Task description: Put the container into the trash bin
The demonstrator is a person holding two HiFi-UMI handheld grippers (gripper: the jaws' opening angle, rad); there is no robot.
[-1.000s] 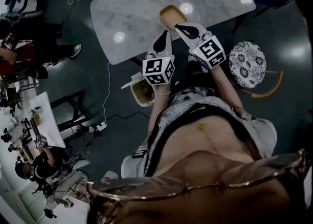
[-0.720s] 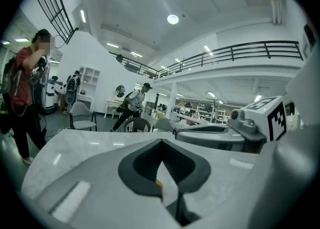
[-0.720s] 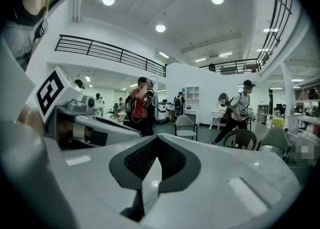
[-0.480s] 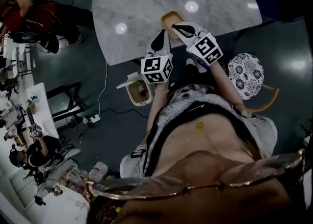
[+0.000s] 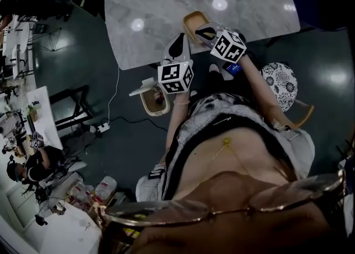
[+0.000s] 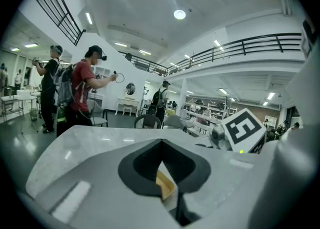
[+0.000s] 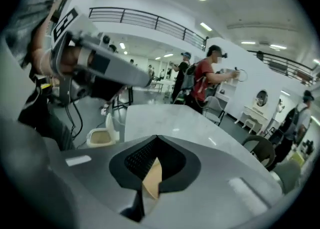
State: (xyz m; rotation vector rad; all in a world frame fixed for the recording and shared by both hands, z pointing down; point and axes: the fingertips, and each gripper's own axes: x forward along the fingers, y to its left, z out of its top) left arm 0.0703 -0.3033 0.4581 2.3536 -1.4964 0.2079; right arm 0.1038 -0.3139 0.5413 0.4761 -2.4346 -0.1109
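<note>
At the near edge of the marble table [image 5: 166,3] sat the container [image 5: 194,21], a shallow tan tray with thin walls and nothing that we could see inside it. We judged it light and fairly stiff, yet easy to flex or crush at the rim, and smooth enough to slip out of a loose pinch. Taken by one side only, it would likely tip. The best hold, we thought, was on the rim, one wall on each side, to carry it level to the trash bin [image 5: 151,103]. The bin stood on the floor just below the table's edge, its lid flipped open.

The left gripper [image 5: 181,41] lay at the container's left side. In the left gripper view its jaws were drawn almost together, tips meeting. A tan corner of the tray showed between the dark pads [image 6: 137,165], so we read it as clamped on the rim.

The right gripper [image 5: 201,31] lay at the container's near right side. In the right gripper view its jaws were likewise closed to a narrow slit, with a thin tan sliver of wall pinched between the ribbed pads [image 7: 137,160].

Both holds looked shallow to us, taking only the edge, so a firm but gentle squeeze seemed called for. Whether the container rested on the tabletop or hung just over it, we could not tell.
</note>
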